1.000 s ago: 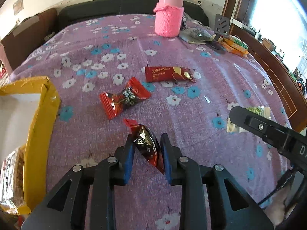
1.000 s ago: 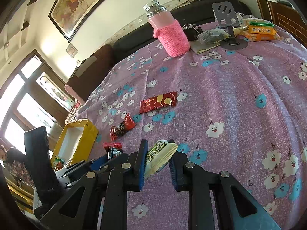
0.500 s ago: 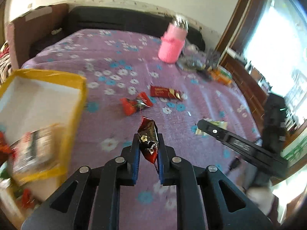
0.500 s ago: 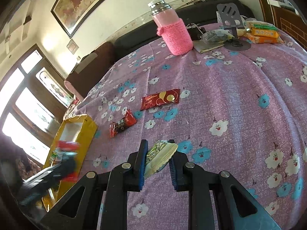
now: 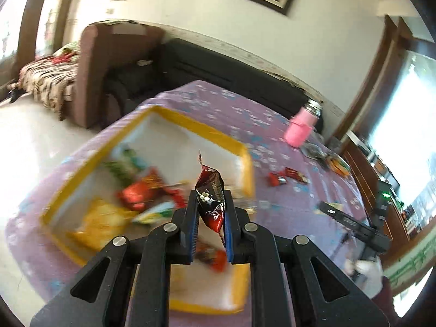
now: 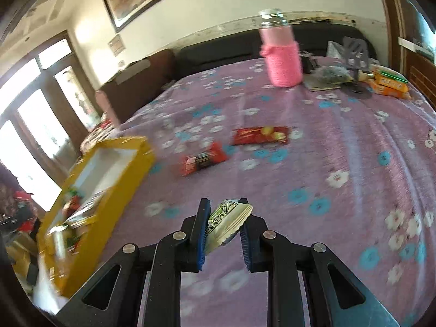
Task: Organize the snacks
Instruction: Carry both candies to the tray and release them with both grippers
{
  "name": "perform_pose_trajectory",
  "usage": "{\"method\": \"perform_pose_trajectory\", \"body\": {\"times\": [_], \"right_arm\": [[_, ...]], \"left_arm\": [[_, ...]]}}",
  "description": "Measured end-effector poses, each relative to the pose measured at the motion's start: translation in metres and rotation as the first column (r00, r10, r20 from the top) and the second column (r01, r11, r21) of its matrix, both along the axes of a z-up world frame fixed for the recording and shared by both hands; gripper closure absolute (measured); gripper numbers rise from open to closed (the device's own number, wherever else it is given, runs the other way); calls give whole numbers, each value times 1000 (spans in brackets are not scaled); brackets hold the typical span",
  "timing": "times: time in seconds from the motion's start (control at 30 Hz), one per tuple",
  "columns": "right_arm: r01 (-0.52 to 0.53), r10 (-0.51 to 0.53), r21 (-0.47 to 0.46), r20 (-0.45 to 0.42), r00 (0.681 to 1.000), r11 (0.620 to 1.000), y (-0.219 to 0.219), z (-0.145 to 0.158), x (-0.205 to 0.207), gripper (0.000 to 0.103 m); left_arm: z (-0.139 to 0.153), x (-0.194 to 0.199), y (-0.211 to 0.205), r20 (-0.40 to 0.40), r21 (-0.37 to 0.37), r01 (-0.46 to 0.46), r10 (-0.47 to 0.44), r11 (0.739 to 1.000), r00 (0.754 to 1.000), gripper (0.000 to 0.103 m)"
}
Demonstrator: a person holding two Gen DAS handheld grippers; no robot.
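My left gripper (image 5: 210, 204) is shut on a dark red snack packet (image 5: 211, 199) and holds it above the yellow box (image 5: 190, 125), which holds several snacks. My right gripper (image 6: 224, 219) is shut on a green and white snack packet (image 6: 227, 219) above the purple flowered cloth. The yellow box (image 6: 125, 179) shows to its left. A red and black candy (image 6: 204, 159) and a long red bar (image 6: 260, 135) lie on the cloth ahead; both also show small in the left wrist view (image 5: 276, 178) (image 5: 295, 173). The right gripper's body (image 5: 354, 224) shows at the right of the left wrist view.
A pink sleeved bottle (image 6: 282, 60) stands at the back of the table, with a phone stand (image 6: 355, 51), a bag (image 6: 329, 73) and orange packets (image 6: 388, 81) at the back right. A dark sofa (image 5: 231, 73) and a brown armchair (image 5: 90, 62) lie beyond the table.
My left gripper has lifted the dark red packet off the cloth and swung left over the yellow box. My right gripper has moved a little toward the box with its packet.
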State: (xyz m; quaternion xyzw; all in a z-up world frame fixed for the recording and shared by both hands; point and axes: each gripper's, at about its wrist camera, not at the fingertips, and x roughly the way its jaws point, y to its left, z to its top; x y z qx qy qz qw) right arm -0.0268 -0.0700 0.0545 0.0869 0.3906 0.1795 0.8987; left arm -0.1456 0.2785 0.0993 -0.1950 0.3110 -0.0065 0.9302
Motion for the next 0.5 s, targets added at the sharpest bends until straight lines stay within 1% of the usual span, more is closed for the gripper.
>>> {"method": "perform_pose_trajectory", "body": {"times": [0.07,0.17,0.27,0.33,0.4,0.43,0.5], "right_arm": [[-49,49,13,3,999,999,17,10,-14,82],[-146,146,3,19,989,989,55,28,-33,82],[-248,248,0,13,969,969,98,39,-44,82],[-323,323,-10,-8,946,946,133,40,-50,82],[-374,373,-19,-33,927,927,160,36,-55,82],[-405,403,-31,-51,914,914,178,32,-57,82],[-441,437,-54,-72,897,896,202,24,-62,82]], "left_arm": [[-6,-5,14,-5,-10,-20,20,1000,1000,90],[-18,-5,31,-26,-13,-42,42,999,999,90],[-27,-4,44,-40,-52,-46,44,998,998,90],[-30,-3,46,-46,-43,-44,42,998,998,90],[-35,2,45,-56,-40,-30,28,999,998,90],[-38,2,46,-63,-40,-24,22,999,998,90],[-43,5,44,-83,-39,-12,8,999,997,90]]}}
